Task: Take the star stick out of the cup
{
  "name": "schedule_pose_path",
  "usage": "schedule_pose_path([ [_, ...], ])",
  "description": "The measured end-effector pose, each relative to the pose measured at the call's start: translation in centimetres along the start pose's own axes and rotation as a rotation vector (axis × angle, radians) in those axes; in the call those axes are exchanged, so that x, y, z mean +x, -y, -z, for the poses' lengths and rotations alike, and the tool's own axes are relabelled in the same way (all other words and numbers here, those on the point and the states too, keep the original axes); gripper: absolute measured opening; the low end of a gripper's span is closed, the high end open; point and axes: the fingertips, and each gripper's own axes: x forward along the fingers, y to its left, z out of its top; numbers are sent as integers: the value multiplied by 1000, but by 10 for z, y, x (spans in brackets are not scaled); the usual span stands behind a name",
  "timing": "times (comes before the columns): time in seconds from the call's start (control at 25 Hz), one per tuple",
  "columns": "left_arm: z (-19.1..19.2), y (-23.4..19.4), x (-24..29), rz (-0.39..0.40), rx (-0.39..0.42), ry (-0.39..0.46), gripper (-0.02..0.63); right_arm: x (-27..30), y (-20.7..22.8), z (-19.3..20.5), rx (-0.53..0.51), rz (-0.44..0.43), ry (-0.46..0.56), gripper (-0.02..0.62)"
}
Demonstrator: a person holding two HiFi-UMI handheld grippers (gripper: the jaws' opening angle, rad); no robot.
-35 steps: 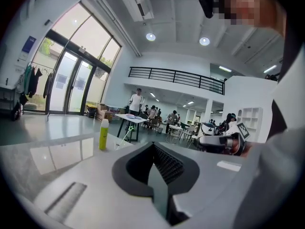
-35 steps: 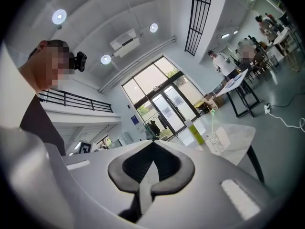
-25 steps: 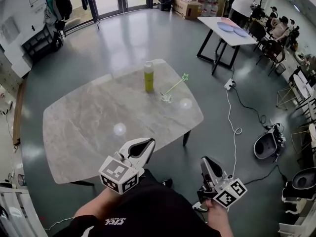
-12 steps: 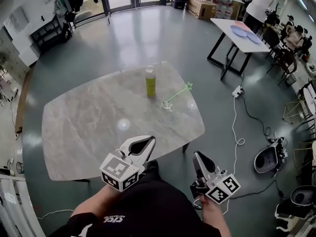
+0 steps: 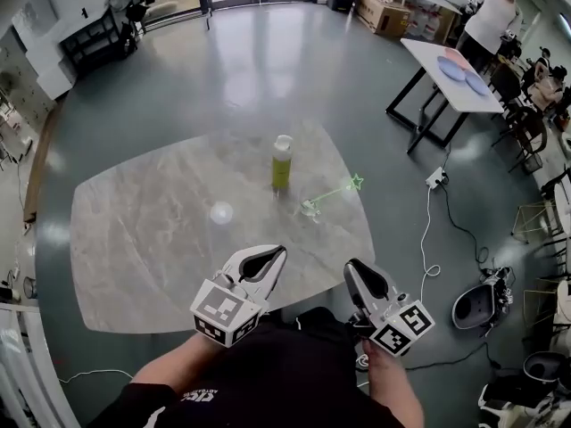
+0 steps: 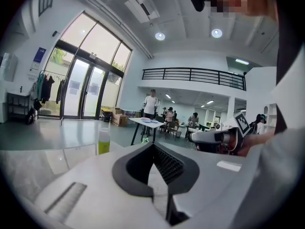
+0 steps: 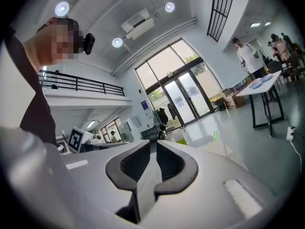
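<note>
**Star stick in its cup, both claws short of it**

The right claw is just opening. A narrow slit shows between its pads and nothing is in it. The left claw has its tips together and is empty. Both sit low at the near edge of the tabletop, well apart from the task's things.

Farther out, toward the far right of the tabletop, stands the small clear cup. The star stick is the only thing I can see in it. It leans right, with the star out past the rim toward the tabletop's edge. A yellow-green bottle with a pale cap stands near the cup, behind and to its left.

This looks like the approach step, with no grasp begun. Next, the right claw likely needs to travel forward, spread wider, close on the thin stick above the rim, and draw it out along its lean. The cup looks light, so it could tip or drag.
</note>
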Motion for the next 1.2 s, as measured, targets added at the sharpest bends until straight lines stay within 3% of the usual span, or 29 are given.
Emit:
schedule_pose_path([
  [0.16,-10,-8,16,-43,62,16,2,23,22,-4,10,-20,-45,61],
  [0.36,-14,-21,29,-94,-24,25,2,52,47,-3,29,-61,-94,97],
  [0.76,-5,-35,69,-116,-121,45,2,87,86,4,5,-141,-131,137],
  [1.2,30,-69,101,-183,-146,4,2,120,138,43,61,-180,-158,217],
])
